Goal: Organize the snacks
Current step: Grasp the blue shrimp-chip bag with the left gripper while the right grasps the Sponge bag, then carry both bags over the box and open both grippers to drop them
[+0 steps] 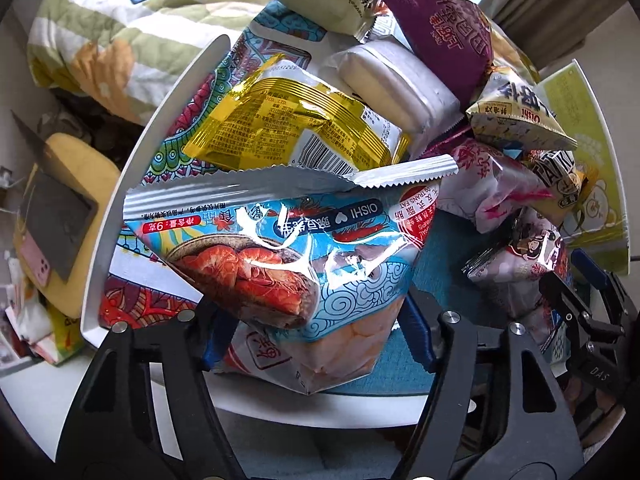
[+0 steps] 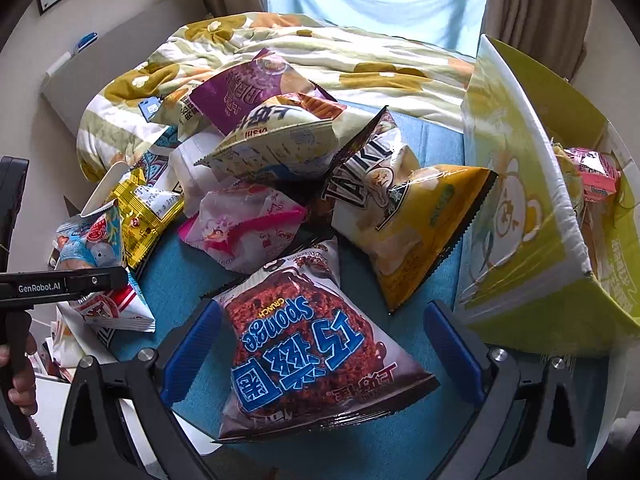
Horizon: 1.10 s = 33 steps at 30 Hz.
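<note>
At the right edge of the blue table (image 2: 432,140), a yellow-green cardboard box with a bear picture (image 2: 520,216), open at the top. Inside it, some pink snack packets (image 2: 596,176), down by the far wall. Hard to tell what else is in there.

At the left edge, a patterned box with a white wall (image 1: 132,184). On its bright bottom, a shiny yellow packet (image 1: 296,128), barcode side up. Just behind that, a white wrapped cake (image 1: 400,80), then a purple bag (image 1: 440,32) leaning on top of the heap.

Between the two boxes, a messy pile of snack bags on the table, with a yellow chip bag (image 2: 416,224) lying close to the bear box. Past the far edge, a flowery quilt (image 2: 360,64).

Left hand-held gripper (image 1: 316,334): pointing down at the left edge, half spread, pinching the blue shrimp chip bag (image 1: 280,248). Blue pads touching the bag's lower end on both sides, saw-tooth top edge sticking away from the fingers, over the yellow packet.

Right hand-held gripper (image 2: 320,352): spread wide near the front edge of the table. Between its two blue pads, the brown Sponge Crunch bag (image 2: 312,332), lying flat on the table, writing upside down. Small gaps on both sides, pads not pressing. Bear box just to the right of this bag.
</note>
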Each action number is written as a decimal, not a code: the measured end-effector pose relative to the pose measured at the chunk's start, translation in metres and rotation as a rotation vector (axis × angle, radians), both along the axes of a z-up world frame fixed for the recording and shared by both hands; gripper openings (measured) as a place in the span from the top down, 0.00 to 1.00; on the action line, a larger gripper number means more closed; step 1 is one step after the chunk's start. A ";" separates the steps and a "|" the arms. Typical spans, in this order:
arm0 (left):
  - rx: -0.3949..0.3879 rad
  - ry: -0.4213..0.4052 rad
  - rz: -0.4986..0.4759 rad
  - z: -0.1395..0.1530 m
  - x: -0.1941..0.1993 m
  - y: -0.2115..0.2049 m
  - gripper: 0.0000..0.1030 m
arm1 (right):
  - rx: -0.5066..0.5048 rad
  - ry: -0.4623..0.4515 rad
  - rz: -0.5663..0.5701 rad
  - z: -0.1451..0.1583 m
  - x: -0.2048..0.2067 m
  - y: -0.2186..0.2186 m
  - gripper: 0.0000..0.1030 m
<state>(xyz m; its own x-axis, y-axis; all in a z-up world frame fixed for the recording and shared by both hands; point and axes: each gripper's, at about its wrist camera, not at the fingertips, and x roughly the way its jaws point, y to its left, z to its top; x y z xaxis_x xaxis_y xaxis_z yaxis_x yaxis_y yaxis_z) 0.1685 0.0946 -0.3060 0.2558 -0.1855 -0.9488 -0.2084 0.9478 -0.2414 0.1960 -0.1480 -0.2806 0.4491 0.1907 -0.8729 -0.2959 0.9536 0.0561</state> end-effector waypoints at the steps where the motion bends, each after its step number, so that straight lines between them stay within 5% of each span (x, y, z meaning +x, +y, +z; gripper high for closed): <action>1: 0.005 -0.005 -0.004 0.001 0.000 -0.001 0.38 | -0.003 0.003 0.009 -0.002 0.001 0.001 0.03; 12: 0.029 -0.039 -0.026 0.009 -0.009 0.003 0.44 | -0.009 0.044 0.082 -0.022 0.008 0.017 0.04; 20: 0.045 -0.071 -0.039 0.026 -0.017 -0.003 0.44 | 0.026 0.081 0.118 -0.024 0.005 0.021 0.29; 23: 0.064 -0.091 -0.053 0.038 -0.018 -0.008 0.44 | 0.031 0.080 0.119 -0.021 0.000 0.019 0.38; 33: 0.066 -0.167 -0.131 0.084 -0.026 -0.032 0.45 | 0.117 0.022 0.068 0.023 -0.017 -0.003 0.40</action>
<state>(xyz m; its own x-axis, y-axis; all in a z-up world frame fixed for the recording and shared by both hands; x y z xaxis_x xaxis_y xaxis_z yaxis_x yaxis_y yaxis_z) 0.1428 0.0624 -0.2218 0.3885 -0.1666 -0.9063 -0.0450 0.9789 -0.1992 0.1789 -0.1506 -0.2572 0.4125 0.3210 -0.8525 -0.3567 0.9181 0.1731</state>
